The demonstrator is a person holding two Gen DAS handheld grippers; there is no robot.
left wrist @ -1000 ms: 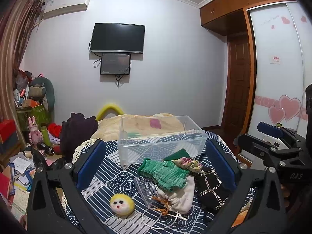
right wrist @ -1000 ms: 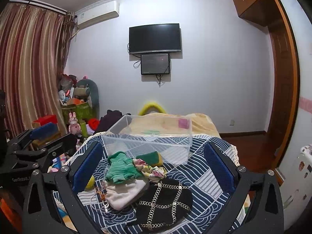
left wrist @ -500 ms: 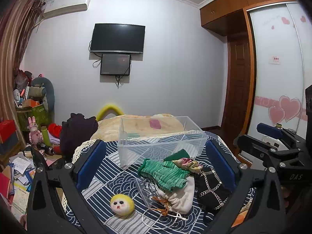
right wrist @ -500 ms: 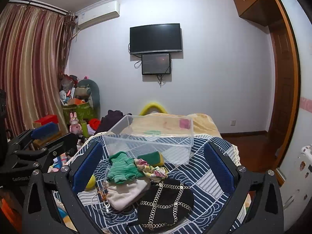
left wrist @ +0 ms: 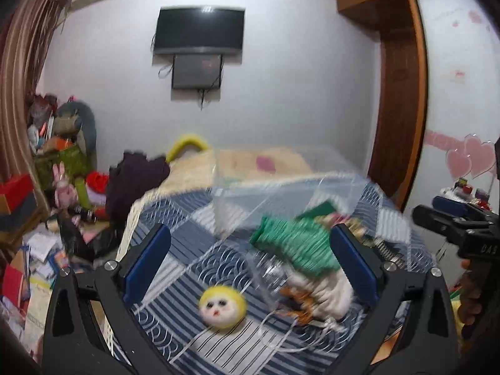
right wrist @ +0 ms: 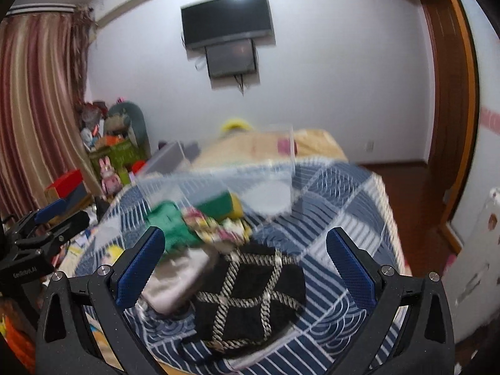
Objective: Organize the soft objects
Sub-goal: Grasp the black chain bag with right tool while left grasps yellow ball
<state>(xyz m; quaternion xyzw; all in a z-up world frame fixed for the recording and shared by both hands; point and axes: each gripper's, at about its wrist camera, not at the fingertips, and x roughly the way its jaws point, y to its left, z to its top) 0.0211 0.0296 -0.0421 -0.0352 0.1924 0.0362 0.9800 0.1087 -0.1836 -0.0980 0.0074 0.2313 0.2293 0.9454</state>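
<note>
A pile of soft things lies on the blue patterned bed cover: a green knit piece [left wrist: 297, 243], a white pouch [left wrist: 325, 290], a floral cloth [right wrist: 215, 228], a black pouch with rope pattern [right wrist: 250, 290] and a yellow plush face [left wrist: 222, 306]. A clear plastic box [left wrist: 275, 197] stands behind them. My left gripper [left wrist: 250, 262] is open, above the yellow plush and the pile. My right gripper [right wrist: 247, 265] is open over the black pouch. Both views are blurred.
Toys, boxes and papers clutter the floor at the left [left wrist: 56, 203]. A dark garment [left wrist: 134, 181] lies at the bed's left side. A wardrobe [left wrist: 459, 93] and a door stand at the right. A television [left wrist: 200, 31] hangs on the far wall.
Both grippers have moved forward and down toward the pile, which now looks larger and blurred. Both jaws stay open.
</note>
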